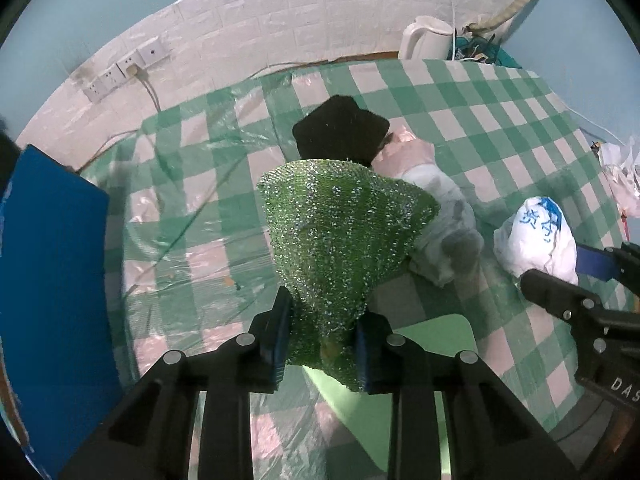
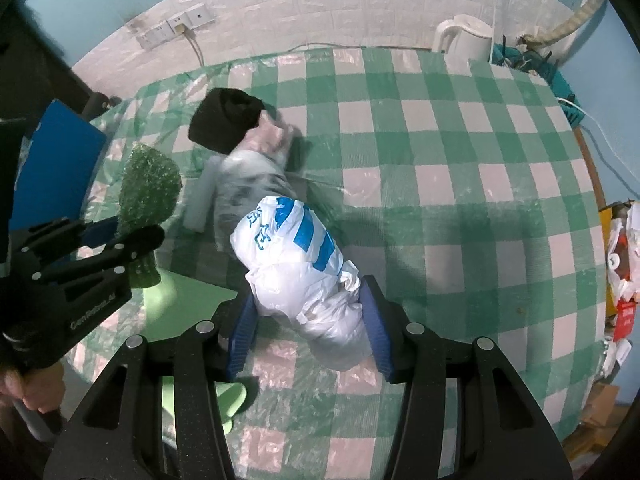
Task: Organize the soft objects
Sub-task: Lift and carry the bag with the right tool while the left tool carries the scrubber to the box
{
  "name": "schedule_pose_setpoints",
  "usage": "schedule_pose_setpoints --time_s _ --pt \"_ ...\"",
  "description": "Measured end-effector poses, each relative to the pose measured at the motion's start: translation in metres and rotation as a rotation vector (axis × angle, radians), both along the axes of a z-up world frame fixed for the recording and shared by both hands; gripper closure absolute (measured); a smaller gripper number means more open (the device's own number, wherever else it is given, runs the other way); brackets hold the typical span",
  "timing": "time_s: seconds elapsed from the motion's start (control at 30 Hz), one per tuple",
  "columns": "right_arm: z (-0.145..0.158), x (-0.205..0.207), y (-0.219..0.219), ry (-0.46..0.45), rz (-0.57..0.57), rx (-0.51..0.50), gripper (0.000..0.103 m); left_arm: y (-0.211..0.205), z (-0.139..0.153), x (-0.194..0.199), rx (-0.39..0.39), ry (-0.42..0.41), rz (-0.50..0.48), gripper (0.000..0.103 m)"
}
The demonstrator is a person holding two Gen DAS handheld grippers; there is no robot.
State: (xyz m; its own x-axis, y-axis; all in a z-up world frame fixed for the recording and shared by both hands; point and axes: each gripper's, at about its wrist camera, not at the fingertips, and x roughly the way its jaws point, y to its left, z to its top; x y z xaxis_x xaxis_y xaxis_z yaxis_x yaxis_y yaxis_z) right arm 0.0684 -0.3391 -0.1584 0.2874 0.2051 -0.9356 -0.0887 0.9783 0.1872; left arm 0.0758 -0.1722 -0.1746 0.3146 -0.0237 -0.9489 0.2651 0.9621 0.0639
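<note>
Left hand-held gripper (image 1: 322, 336): we have it clamped on the glittery green scouring cloth (image 1: 340, 236), which fans out above the desk (image 1: 500, 128).
Right hand-held gripper (image 2: 308, 328): our blue pads sit on either side of the white plastic bag (image 2: 304, 264) with blue print; we cannot tell if they press it.
Bag: on the checked desk cover, near us.
Beyond it: a clear-wrapped bundle (image 2: 256, 176), then a black cloth (image 2: 224, 120).
Under the cloth: a pale green sheet (image 1: 432, 344).
Far edge: a white kettle (image 2: 464, 40).
</note>
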Motion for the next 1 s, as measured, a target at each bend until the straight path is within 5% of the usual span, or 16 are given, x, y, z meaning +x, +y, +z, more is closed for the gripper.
schedule_pose_setpoints --time_s 1.0 --pt "0.071 -0.013 0.049 -0.123 0.069 0.005 0.053 0.061 0.061 -0.038 0.013 -0.143 0.057 0.075"
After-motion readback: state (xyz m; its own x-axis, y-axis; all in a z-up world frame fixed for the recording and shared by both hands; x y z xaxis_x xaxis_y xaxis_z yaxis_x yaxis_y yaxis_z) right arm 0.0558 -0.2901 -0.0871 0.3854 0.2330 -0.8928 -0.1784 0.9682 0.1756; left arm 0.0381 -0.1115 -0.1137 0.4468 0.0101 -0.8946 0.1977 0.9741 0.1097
